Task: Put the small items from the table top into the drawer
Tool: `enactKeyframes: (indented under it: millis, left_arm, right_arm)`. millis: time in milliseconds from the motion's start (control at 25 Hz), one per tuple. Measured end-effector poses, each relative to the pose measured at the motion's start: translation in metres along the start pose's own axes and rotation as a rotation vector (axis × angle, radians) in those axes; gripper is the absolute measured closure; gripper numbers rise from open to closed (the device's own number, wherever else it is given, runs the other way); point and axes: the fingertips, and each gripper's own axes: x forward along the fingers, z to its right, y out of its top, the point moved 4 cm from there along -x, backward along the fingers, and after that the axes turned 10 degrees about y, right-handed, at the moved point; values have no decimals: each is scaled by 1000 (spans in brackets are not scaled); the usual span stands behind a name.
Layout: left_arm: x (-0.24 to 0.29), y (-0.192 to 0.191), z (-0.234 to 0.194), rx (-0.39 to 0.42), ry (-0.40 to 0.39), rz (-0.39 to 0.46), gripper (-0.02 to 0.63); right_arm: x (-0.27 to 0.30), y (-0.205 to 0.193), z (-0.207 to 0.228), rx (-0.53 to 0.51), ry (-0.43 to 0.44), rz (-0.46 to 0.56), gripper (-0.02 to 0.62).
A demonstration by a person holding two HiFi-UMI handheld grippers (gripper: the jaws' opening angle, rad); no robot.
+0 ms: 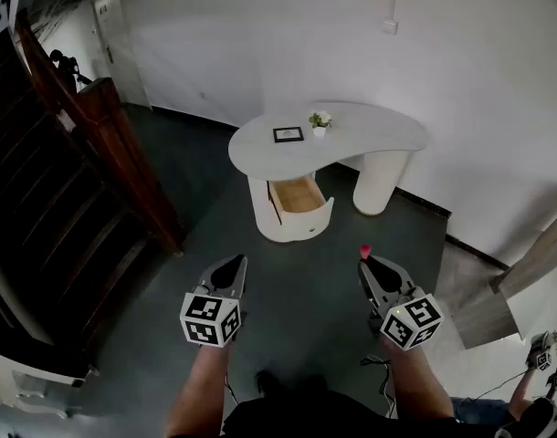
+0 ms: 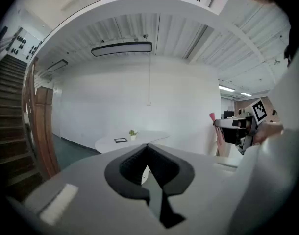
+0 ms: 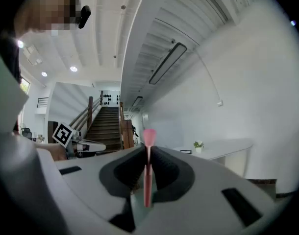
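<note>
A white curved table [image 1: 379,140] stands ahead across the dark floor, well beyond both grippers. On it sit a small black picture frame [image 1: 288,134] and a tiny potted plant [image 1: 320,121]. Its wooden drawer [image 1: 297,194] is pulled open below the top. My right gripper [image 1: 365,263] is shut on a thin pink stick [image 1: 365,251], whose flared pink tip [image 3: 149,136] pokes past the jaws. My left gripper [image 1: 233,265] is shut with nothing in it. The table [image 2: 132,138] with the frame and plant shows small in the left gripper view.
A dark wooden staircase [image 1: 50,181] with a brown side panel fills the left. White walls run behind the table. A wooden board [image 1: 539,254] leans at the right, with gear and a hand [image 1: 545,352] at the bottom right corner.
</note>
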Motion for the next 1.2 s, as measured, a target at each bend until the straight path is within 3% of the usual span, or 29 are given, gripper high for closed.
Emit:
enactKeyframes:
  millis: [520, 800, 1200]
  left_arm:
    - [11, 6, 39, 0, -15, -4, 603]
    - [15, 23, 63, 10, 11, 35, 603]
    - [68, 10, 68, -23, -13, -12, 603]
  right_arm:
    - [-27, 4, 23, 12, 5, 38, 543]
    - [-50, 16, 47, 21, 26, 95, 543]
    - [-35, 4, 93, 80, 6, 75, 543]
